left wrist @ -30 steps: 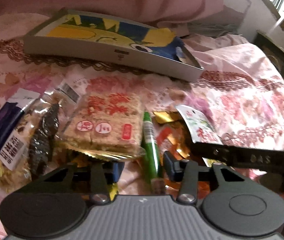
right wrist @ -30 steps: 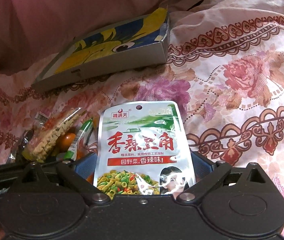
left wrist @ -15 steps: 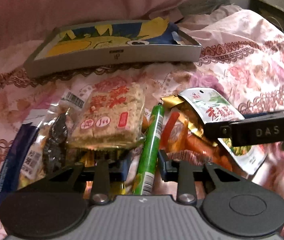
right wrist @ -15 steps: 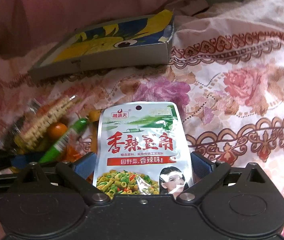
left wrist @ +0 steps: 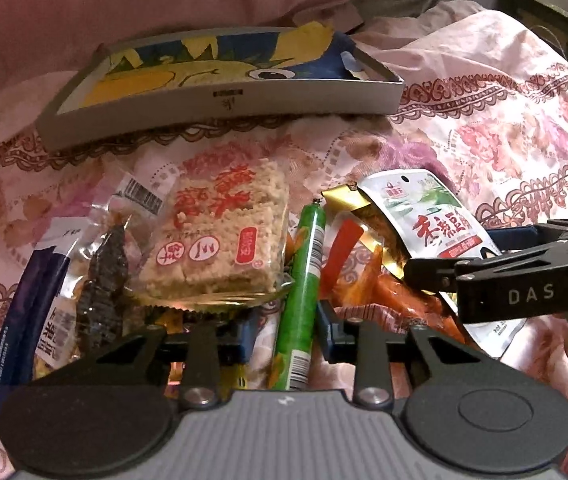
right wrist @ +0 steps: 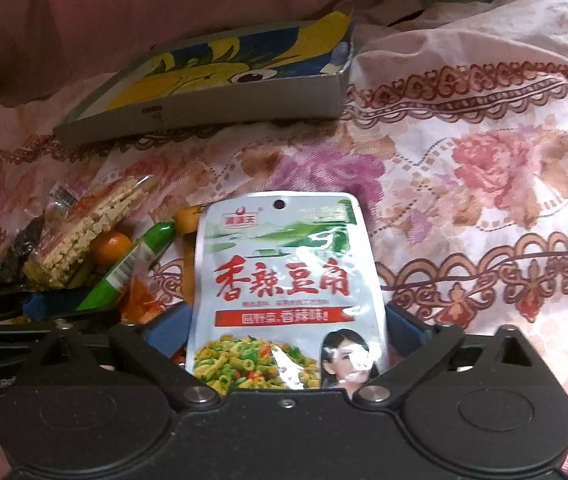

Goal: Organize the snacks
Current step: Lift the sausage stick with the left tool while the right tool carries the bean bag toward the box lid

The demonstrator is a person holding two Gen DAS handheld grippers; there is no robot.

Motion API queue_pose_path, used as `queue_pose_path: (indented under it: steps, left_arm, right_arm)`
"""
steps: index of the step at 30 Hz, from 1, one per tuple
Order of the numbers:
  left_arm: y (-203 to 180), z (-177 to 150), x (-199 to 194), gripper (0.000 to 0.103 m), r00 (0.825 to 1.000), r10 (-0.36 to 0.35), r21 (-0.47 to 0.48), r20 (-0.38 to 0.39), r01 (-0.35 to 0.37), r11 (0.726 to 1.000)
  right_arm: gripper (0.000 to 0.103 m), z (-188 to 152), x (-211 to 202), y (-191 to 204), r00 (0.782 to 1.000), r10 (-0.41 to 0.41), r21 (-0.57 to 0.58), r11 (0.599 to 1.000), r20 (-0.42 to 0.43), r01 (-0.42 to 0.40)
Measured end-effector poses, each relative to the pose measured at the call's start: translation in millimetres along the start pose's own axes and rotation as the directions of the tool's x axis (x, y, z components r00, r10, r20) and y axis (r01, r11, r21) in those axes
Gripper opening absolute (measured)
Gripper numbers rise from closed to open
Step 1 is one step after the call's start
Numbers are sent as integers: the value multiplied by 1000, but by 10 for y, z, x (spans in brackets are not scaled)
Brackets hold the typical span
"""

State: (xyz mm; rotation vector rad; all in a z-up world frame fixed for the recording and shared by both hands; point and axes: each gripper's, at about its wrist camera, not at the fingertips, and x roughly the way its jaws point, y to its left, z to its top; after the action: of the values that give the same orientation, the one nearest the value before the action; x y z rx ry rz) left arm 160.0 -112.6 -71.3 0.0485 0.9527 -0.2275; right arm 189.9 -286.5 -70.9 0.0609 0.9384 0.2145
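Observation:
On the floral bedspread lies a heap of snacks. A green sausage stick (left wrist: 303, 280) runs between the jaws of my left gripper (left wrist: 285, 332), which are closing. The right pad touches the stick and a gap shows at the left pad. Just beyond it sit a clear pack of rice crackers (left wrist: 220, 240) and orange packets (left wrist: 363, 280). My right gripper (right wrist: 285, 328) is shut on a white pouch of spicy beans (right wrist: 284, 272) and holds it upright. In the left wrist view it reaches in from the right (left wrist: 455, 256). A shallow grey box (left wrist: 224, 98) with a blue and yellow picture inside lies open behind the heap.
A blue packet (left wrist: 32, 320) and a clear pack of dark dried snack (left wrist: 104, 280) lie at the heap's left. A small orange (right wrist: 110, 246) sits among the snacks. Pink bedding rises behind the box (right wrist: 204, 112). Bare bedspread (right wrist: 483, 200) stretches to the right.
My left gripper's jaws have narrowed around the green stick, and its view has rolled so the box now looks level. The right gripper still holds the pouch and has barely moved.

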Motion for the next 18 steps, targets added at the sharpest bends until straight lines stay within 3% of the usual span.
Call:
queue_pose_path:
  steps: [1, 4, 12, 18]
  left_arm:
    - [5, -3, -10, 23, 1000, -7, -5, 2, 7, 1000]
    - [12, -12, -61, 21, 999, -35, -32, 2, 35, 999]
    - [151, -121, -168, 19, 992, -124, -155, -23, 119, 981]
    - [261, -176, -217, 19, 983, -180, -252, -27, 168, 953]
  right_arm:
    - [98, 1, -3, -10, 1000, 1, 0, 1000, 2, -1]
    - [98, -7, -22, -6, 1000, -1, -3, 1000, 9, 1]
    - [95, -25, -130, -29, 998, -2, 25, 1000, 64, 1]
    - [95, -23, -116, -55, 999, 8, 50, 999, 45, -11]
